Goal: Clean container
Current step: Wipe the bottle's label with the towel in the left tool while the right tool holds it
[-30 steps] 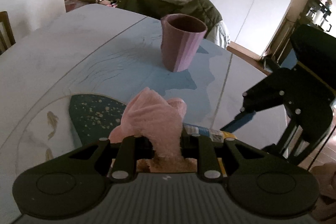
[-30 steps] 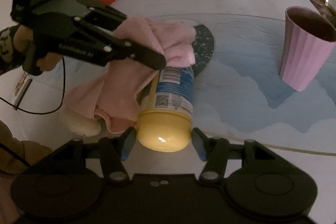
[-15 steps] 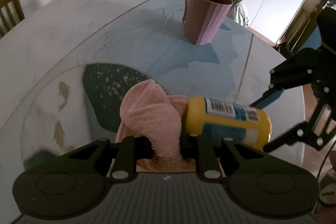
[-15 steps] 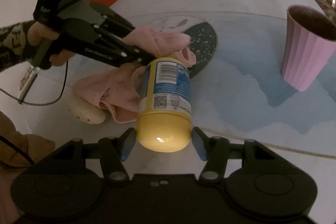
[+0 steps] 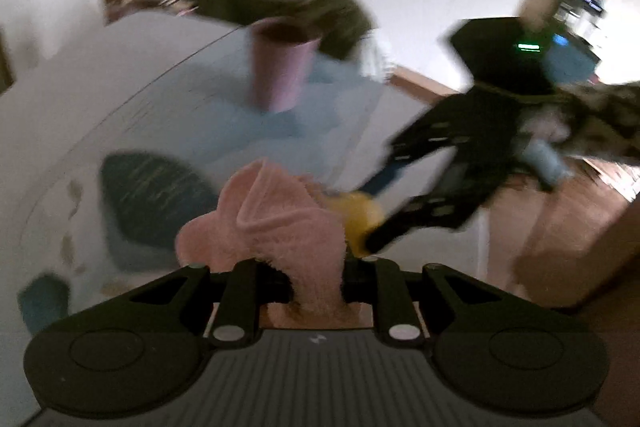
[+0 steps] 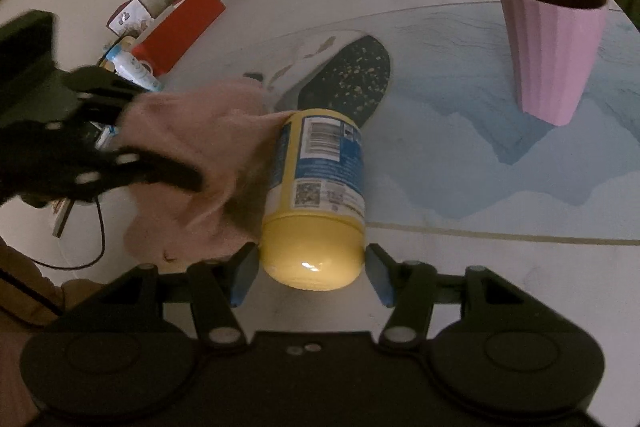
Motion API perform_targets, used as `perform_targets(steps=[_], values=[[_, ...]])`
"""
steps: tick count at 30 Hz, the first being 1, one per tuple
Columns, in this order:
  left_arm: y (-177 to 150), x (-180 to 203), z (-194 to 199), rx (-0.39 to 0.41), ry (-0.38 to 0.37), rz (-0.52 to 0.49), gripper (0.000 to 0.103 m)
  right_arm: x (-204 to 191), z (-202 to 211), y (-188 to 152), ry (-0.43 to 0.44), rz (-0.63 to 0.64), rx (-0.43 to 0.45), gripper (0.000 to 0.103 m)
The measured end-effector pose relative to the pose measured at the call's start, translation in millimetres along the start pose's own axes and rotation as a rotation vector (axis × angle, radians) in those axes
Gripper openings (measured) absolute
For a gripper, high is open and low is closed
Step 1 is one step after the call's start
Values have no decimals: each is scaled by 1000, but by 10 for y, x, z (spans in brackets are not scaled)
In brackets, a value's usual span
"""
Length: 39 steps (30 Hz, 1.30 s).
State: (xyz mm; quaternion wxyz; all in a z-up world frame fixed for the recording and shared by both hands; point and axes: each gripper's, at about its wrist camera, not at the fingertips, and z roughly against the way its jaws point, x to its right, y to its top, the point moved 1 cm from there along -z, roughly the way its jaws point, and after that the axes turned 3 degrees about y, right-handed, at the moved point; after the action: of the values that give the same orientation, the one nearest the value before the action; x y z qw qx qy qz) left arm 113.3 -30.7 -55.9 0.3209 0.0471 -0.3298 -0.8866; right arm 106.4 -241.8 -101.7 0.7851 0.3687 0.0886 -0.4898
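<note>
Two hand-held grippers are working: the right one (image 6: 312, 269) is clamping the smooth, rigid, slippery jar (image 6: 316, 195) at its yellow end, lower centre; the left (image 5: 316, 281) is pinching a soft cloth (image 5: 272, 223) beside it.

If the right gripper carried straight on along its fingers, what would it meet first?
Beyond the yellow container held in the right gripper, probably the dark speckled patch on the table; the pink cup stands off to the side. Depth unclear.
</note>
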Motion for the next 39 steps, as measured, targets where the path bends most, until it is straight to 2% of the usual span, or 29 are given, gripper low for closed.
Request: perform_targets(steps=[5, 8, 10, 13, 22, 25, 29, 34, 36, 39], values=[[171, 214, -137, -2, -92, -34, 18, -50, -20, -17, 16, 40, -23, 57], [196, 252, -336, -59, -113, -53, 18, -126, -34, -45, 28, 74, -45, 57], [186, 278, -446, -90, -101, -84, 19, -180, -42, -68, 32, 98, -61, 57], [202, 204, -479, -87, -114, -60, 20, -239, -32, -87, 15, 124, -62, 57], [221, -196, -461, -64, -6, 3, 19, -244, 8, -134, -18, 131, -45, 57], [237, -275, -443, -58, 18, 18, 19, -290, 56, -139, -68, 142, -20, 58], [259, -337, -477, -60, 57, 41, 19, -436, 128, -201, -203, 183, 35, 61], [275, -430, -528, -58, 32, 90, 20, -611, 4, -323, -337, 257, 89, 64], [292, -430, -541, -56, 34, 89, 20, -598, -85, -311, -351, 269, 67, 64], [284, -421, -549, -52, 35, 89, 20, -544, -119, -342, -338, 245, 80, 62]])
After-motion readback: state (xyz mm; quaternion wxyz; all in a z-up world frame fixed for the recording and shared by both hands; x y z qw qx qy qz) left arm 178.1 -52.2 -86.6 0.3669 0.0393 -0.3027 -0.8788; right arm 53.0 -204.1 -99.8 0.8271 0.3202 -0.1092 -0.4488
